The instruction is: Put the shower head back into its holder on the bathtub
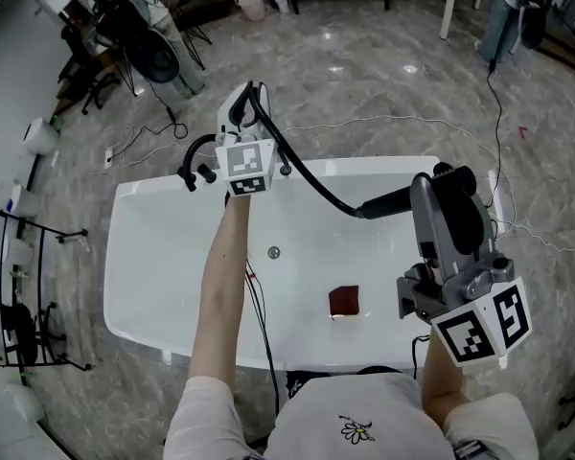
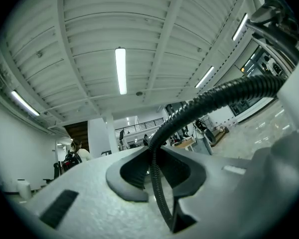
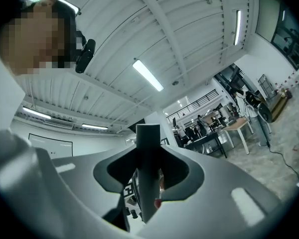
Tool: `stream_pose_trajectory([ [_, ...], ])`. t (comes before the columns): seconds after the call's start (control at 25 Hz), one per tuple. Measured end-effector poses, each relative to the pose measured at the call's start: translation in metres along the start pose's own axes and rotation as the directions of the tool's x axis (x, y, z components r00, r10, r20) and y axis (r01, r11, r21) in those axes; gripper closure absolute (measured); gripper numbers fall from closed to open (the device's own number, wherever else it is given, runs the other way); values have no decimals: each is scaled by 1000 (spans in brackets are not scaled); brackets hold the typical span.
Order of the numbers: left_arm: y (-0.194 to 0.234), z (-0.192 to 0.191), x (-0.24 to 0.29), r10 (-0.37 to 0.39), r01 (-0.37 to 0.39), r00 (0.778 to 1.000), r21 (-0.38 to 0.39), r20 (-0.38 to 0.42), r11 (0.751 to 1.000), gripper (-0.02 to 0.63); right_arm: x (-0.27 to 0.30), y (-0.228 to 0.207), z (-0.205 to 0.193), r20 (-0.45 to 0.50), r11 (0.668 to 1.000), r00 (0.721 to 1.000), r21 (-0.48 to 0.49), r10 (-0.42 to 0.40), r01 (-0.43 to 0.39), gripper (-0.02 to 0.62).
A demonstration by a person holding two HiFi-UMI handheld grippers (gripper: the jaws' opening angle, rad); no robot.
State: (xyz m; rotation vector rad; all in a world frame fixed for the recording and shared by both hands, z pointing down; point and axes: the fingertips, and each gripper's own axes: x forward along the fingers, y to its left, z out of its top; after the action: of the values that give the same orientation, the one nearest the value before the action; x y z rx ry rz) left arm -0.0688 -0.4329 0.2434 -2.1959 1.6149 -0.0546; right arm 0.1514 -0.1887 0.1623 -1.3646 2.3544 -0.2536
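Left gripper (image 2: 156,176) clamped on hose (image 1: 307,175), right gripper (image 3: 149,176) clamped on shower head (image 1: 388,202), both above bathtub (image 1: 172,257); risk: taut hose drags head off holder (image 1: 196,166) at bathtub far rim

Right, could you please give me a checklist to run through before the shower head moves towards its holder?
1. Right gripper shut on the shower head: ok.
2. Left gripper shut on the hose: ok.
3. Hose free of kinks: ok, it runs in one smooth curve.
4. Holder found among the black fittings on the bathtub rim: cannot tell.
5. Red-brown item on the tub floor clear of the hose: ok.
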Motion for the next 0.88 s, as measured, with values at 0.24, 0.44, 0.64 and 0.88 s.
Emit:
stream_pose_trajectory([
  [0.24, 6, -72, 21, 10, -17, 994, -63, -107, 998, 546, 28, -21, -20, -34, 1000, 999, -16, -23, 23, 457],
  [0.44, 28, -71, 37, 38, -41, 998, -51, -54, 998, 548, 51, -25, -31, -51, 999, 998, -24, -24, 23, 457],
  [0.64, 62, -48, 71, 18, -16, 1000, 129, -18, 991, 546, 67, -32, -44, -52, 999, 998, 30, -24, 26, 457],
  [0.88, 47, -97, 65, -18, 40, 991, 172, -132, 984, 546, 66, -48, -61, -78, 998, 996, 44, -33, 37, 457],
])
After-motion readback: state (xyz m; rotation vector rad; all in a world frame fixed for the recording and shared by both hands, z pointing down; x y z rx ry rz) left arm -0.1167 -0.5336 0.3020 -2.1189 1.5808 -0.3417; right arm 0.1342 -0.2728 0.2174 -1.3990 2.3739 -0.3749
